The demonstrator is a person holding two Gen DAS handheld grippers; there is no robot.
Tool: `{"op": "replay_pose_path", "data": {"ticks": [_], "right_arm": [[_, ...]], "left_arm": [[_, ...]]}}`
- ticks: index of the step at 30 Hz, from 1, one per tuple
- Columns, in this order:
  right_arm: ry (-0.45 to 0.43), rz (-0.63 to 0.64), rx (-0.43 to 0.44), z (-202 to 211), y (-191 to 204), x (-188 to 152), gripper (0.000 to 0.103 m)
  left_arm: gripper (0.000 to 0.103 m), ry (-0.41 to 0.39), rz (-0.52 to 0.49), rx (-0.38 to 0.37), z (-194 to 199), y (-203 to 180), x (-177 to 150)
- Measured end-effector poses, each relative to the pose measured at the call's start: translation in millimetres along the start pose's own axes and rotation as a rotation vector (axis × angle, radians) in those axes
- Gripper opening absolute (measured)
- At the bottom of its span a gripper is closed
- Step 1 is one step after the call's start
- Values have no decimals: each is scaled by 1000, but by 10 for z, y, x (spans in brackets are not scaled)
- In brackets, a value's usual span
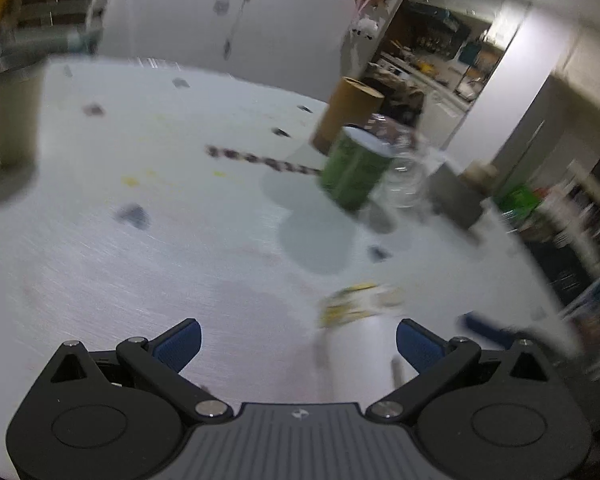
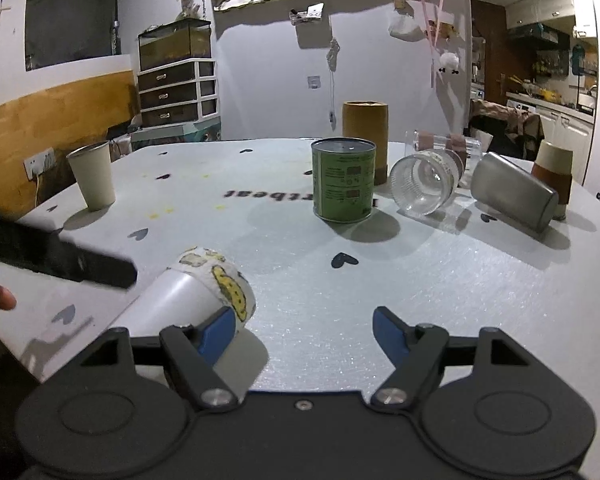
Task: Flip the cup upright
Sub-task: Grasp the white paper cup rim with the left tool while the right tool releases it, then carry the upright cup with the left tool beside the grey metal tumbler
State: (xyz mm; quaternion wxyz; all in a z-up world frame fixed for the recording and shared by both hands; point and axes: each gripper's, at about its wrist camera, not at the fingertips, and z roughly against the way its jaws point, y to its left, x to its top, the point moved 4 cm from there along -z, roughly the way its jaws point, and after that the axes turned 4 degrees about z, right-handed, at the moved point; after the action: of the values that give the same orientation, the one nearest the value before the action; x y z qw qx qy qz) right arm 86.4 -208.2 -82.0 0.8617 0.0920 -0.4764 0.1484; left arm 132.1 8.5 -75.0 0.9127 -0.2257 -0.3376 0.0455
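Note:
A white paper cup (image 2: pixel 196 292) with yellow cartoon print lies on its side near the table's front left edge. In the blurred left wrist view it lies (image 1: pixel 360 316) between my left fingers, closer to the right one. My left gripper (image 1: pixel 298 342) is open and empty. My right gripper (image 2: pixel 304 330) is open and empty; its left finger (image 2: pixel 218 330) is right beside the cup. The left gripper shows as a dark blurred bar (image 2: pixel 72 260) left of the cup.
On the white table (image 2: pixel 380 300) stand a green can (image 2: pixel 343 180), a brown tube (image 2: pixel 365 136) and an upright paper cup (image 2: pixel 92 178). A glass jar (image 2: pixel 426 180) and a metal cup (image 2: pixel 514 192) lie on their sides at right.

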Motion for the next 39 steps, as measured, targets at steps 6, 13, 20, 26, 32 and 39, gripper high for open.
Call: {"op": "replay_pose_path", "data": {"ticks": [6, 13, 20, 26, 32, 39], "right_arm": [[11, -13, 14, -48, 22, -29, 76], [15, -14, 32, -65, 67, -51, 76], [14, -11, 35, -69, 73, -50, 76], [4, -4, 34, -54, 98, -41, 76], [-13, 2, 29, -2, 117, -26, 76], [-27, 9, 24, 24, 150, 2, 76]], "left_arm": [[89, 98, 33, -27, -303, -211, 105], [78, 186, 64, -15, -632, -274, 134], [65, 216, 66, -11, -683, -200, 152], [65, 152, 10, 2, -469, -209, 210], [65, 25, -58, 44, -141, -221, 365], [65, -82, -94, 172, -67, -78, 619]]}}
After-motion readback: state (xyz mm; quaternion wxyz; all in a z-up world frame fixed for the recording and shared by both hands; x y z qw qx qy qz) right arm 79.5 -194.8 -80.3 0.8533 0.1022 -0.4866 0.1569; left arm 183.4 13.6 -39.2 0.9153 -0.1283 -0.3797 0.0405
